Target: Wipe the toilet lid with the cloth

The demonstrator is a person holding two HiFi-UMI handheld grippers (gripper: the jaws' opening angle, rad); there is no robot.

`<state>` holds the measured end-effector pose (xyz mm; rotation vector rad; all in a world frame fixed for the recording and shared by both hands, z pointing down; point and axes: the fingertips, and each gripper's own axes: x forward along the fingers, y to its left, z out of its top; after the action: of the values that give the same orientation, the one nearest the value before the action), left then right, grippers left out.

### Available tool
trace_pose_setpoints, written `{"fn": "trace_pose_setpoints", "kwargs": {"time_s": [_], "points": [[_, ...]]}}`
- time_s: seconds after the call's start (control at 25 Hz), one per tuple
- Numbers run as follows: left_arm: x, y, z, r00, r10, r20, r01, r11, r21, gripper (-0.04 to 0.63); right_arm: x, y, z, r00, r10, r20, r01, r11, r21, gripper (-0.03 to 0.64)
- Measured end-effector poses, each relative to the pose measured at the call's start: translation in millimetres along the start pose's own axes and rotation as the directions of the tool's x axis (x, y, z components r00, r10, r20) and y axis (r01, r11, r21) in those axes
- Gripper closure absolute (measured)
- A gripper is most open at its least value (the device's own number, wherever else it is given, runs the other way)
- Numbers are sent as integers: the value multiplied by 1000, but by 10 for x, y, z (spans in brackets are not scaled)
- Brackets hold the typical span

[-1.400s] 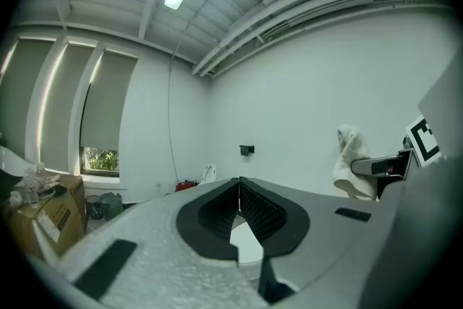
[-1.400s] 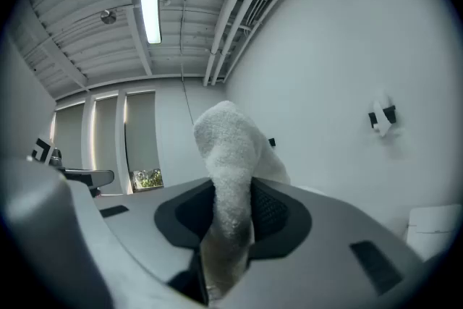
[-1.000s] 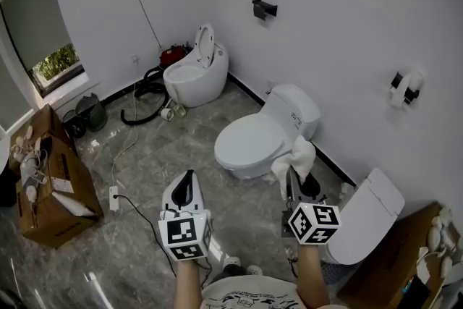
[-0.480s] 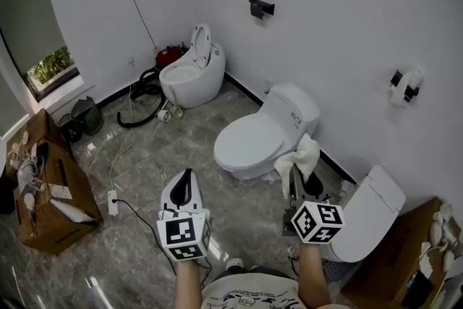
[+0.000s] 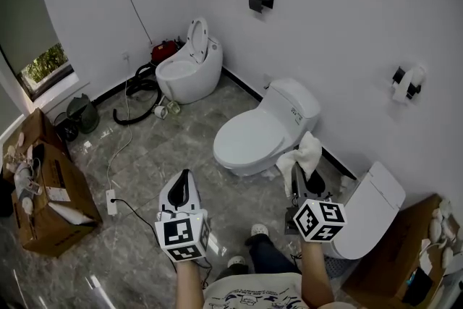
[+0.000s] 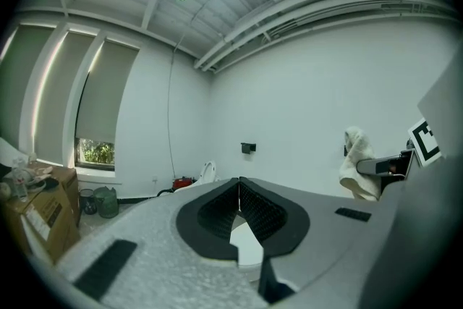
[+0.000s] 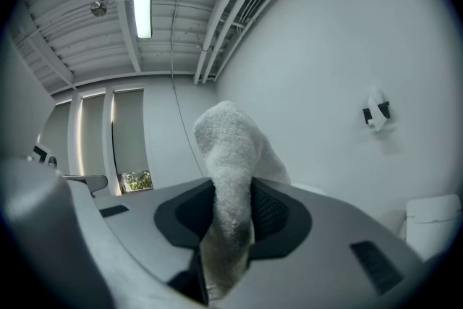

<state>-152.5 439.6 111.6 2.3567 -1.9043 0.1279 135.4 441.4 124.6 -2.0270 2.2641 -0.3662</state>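
Note:
The white toilet with its lid [image 5: 249, 137] down stands against the right wall, its tank [image 5: 293, 103] behind it. My right gripper [image 5: 296, 181] hovers just off the bowl's near right side, shut on a white terry cloth [image 5: 304, 155] that sticks up past the jaws. In the right gripper view the cloth [image 7: 231, 148] is pinched between the two pads and hangs down behind them. My left gripper [image 5: 185, 181] is held over the floor in front of the toilet, jaws pressed together with nothing in them [image 6: 239, 183]. The left gripper view also catches the cloth [image 6: 357, 170] at right.
A second toilet [image 5: 184, 69] with its seat raised stands at the back, a black hose [image 5: 137, 94] and red device beside it. Another white lid [image 5: 365, 210] leans at right by a wooden crate [image 5: 405, 257]. Cardboard box [image 5: 43, 184] and power strip [image 5: 111, 200] lie at left.
The person has stepped forward: the toilet sits a little nearer and a shoe and leg now show below. Both grippers keep their pose, and the cloth stays clamped.

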Motion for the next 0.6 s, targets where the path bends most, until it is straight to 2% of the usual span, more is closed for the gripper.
{"fn": "trace_pose_setpoints", "kwargs": {"time_s": [0.32,0.6], "points": [[351,113,-72,999,44,-20,-45,999,-8,586,462,-38,-52,999,42,-25,-42,999,-5,511],[1012,91,-59,997,77,-30,-76,997,6,586,1189,-232,1,996,82,-29,-82,997,3,511]]}}
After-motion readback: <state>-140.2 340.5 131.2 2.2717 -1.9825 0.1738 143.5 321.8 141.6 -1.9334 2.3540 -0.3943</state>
